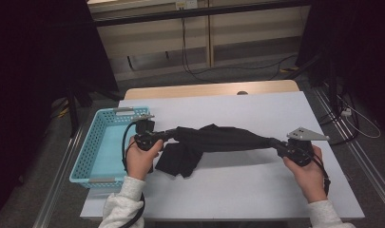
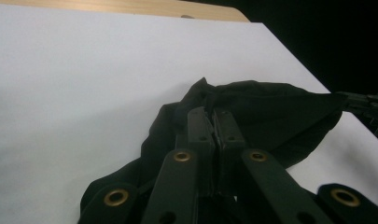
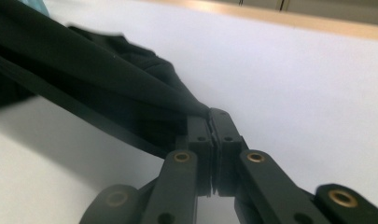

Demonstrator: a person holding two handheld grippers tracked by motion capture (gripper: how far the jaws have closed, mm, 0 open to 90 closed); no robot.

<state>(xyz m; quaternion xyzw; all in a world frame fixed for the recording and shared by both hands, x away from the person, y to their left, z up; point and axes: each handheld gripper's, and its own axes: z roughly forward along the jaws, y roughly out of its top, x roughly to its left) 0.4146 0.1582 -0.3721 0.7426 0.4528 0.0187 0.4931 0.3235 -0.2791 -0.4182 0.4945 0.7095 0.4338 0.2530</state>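
A black cloth [image 1: 214, 140] is stretched across the white table between both grippers, lifted off the surface, with a loose part hanging down to the table at its left. My left gripper [image 1: 168, 134] is shut on the cloth's left end; in the left gripper view the jaws are pressed together with the cloth [image 2: 266, 112] gathered at their tips [image 2: 210, 114]. My right gripper [image 1: 274, 142] is shut on the cloth's right end, and the right gripper view shows the cloth [image 3: 107, 79] pulled taut from its closed tips [image 3: 210, 116].
A light blue plastic basket [image 1: 88, 152] stands at the table's left edge beside my left hand. The white table top [image 1: 237, 190] has a wooden strip [image 1: 209, 89] along its far side. Cables and dark stands lie on the floor beyond.
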